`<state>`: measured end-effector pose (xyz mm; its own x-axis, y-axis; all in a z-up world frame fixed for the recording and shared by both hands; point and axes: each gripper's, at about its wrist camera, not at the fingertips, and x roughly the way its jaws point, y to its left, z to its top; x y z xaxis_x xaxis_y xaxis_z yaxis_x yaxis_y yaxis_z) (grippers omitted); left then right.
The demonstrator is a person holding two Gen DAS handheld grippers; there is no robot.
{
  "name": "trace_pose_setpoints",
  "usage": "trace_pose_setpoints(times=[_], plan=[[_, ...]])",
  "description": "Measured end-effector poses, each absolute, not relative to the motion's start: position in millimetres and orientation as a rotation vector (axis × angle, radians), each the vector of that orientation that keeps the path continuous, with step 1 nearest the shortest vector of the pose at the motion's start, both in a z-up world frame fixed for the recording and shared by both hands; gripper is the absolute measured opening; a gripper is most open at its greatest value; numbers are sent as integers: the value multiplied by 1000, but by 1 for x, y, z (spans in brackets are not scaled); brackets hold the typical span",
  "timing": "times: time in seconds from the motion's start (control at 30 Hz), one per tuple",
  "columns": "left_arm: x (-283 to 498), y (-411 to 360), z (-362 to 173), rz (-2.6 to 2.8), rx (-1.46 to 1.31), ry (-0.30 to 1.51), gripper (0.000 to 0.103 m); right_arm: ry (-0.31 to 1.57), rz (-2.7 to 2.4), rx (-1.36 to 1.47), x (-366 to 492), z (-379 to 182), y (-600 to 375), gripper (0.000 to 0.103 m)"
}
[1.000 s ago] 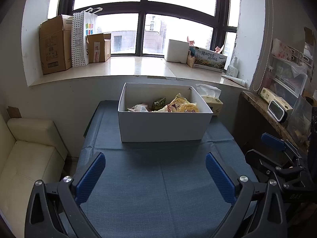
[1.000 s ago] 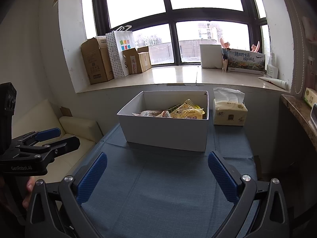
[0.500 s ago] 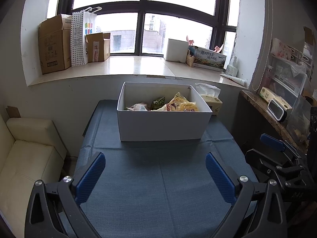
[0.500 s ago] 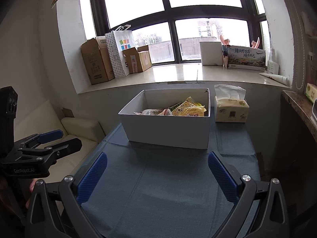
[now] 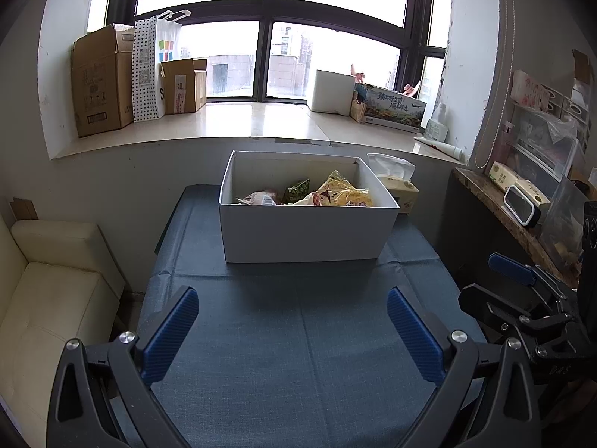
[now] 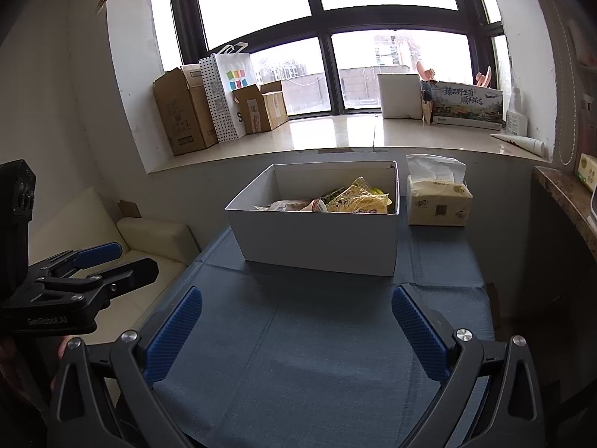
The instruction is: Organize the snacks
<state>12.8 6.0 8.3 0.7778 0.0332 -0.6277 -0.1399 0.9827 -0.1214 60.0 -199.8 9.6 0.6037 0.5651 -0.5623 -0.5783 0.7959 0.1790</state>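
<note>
A white open box (image 5: 306, 233) stands at the far middle of the blue-covered table (image 5: 298, 343); it also shows in the right wrist view (image 6: 321, 240). Several snack packets lie inside it, among them a yellow bag (image 5: 345, 194) (image 6: 363, 199) and a green packet (image 5: 296, 190). My left gripper (image 5: 293, 330) is open and empty above the near table, well short of the box. My right gripper (image 6: 296, 328) is open and empty, likewise short of the box. Each gripper shows at the edge of the other's view, the right one (image 5: 522, 291) and the left one (image 6: 93, 265).
A tissue pack (image 6: 438, 201) stands right of the box. Cardboard boxes (image 5: 100, 82) and a paper bag (image 5: 151, 69) crowd the windowsill. A cream sofa (image 5: 48, 291) lies left of the table. A cluttered side shelf (image 5: 522, 201) runs along the right.
Both grippers have drawn back slightly from the box, which looks a little smaller and farther. Both stay open and empty.
</note>
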Motion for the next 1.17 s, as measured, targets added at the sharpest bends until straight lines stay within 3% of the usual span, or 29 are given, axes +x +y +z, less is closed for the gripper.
trace_pose_setpoints(times=[1.17], plan=[[14,2,9,87,-143,671,103,656,674,-32,59,6,-199,103]])
